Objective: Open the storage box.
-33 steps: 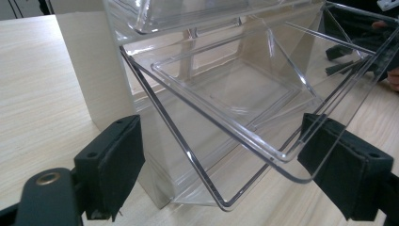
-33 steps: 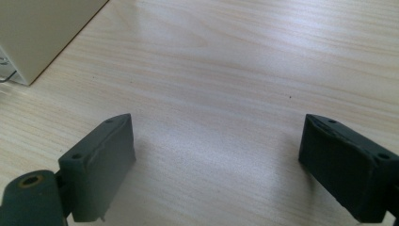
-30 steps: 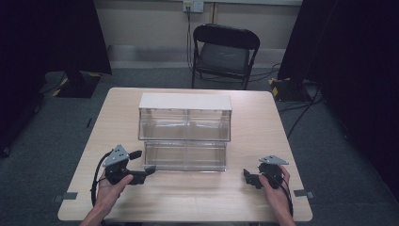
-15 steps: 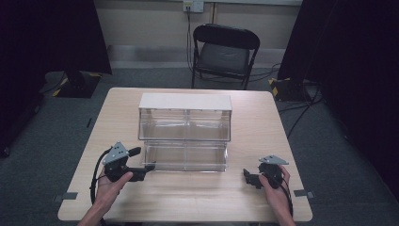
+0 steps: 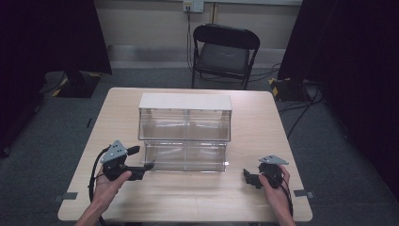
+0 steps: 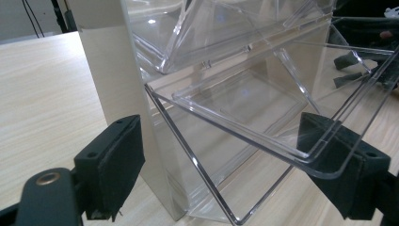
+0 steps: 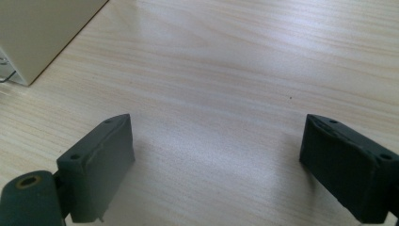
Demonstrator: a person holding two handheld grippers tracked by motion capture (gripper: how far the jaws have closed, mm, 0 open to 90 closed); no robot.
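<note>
Holding almost exactly where it was a second ago, the left claw [image 5: 147,167] sits spread wide at the near-left corner of the clear bin organizer [image 5: 185,133], one jaw just under the tilted-out lower bin [image 6: 244,122]. That organizer stands mid-tabletop [image 5: 202,202]. With nothing gripped, I judge the bin untouched; the right claw [image 5: 246,177] rests released by the near-right corner.
</note>
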